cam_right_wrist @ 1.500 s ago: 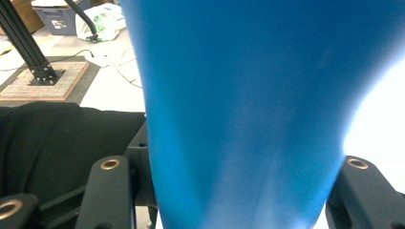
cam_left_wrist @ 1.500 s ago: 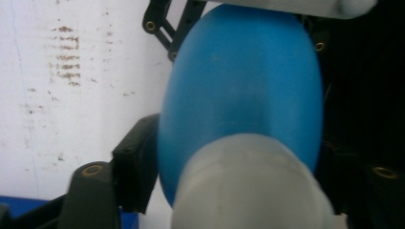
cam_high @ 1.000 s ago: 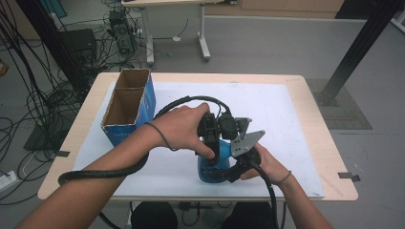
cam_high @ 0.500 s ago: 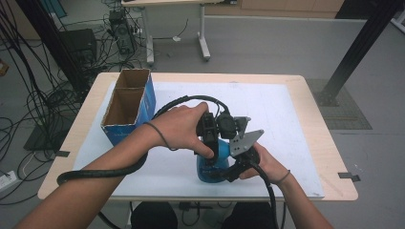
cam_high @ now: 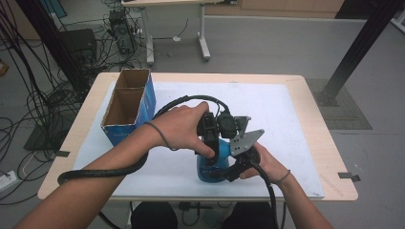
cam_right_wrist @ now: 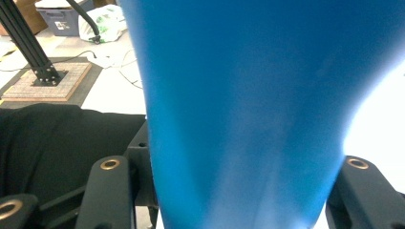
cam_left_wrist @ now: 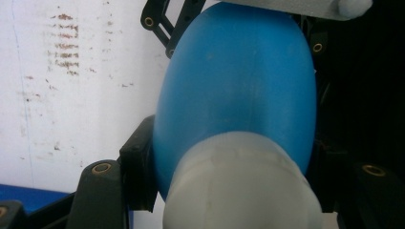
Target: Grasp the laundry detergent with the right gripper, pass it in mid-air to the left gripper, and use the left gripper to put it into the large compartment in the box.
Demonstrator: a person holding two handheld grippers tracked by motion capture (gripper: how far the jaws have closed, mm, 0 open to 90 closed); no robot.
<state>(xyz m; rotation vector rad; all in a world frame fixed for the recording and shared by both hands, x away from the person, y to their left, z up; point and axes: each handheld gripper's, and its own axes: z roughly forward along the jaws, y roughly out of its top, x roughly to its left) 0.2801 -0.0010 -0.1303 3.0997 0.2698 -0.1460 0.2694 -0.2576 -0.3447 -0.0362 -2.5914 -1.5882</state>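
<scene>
Both grippers have hold of the blue bottle [cam_high: 212, 164], which stands near the front edge of the tabletop [cam_high: 296, 143] on its white sheet. The left gripper [cam_high: 210, 143] comes down from above, its jaws closed on the bottle's upper body just behind the white cap [cam_left_wrist: 239, 186]; the right gripper [cam_high: 234, 167] clamps the lower body from the person's side, blue plastic pressed between its jaws. If the cap is to come off, the right gripper should judgeably hold the body firm and level while the left works the top, squeezing no harder than needed, since a soft bottle may buckle or spurt. The front edge lies near, so any slip should go forward, not toward the person. Open sheet spreads to the right and ahead; the open cardboard box [cam_high: 129, 107] stands well apart at the left.
</scene>
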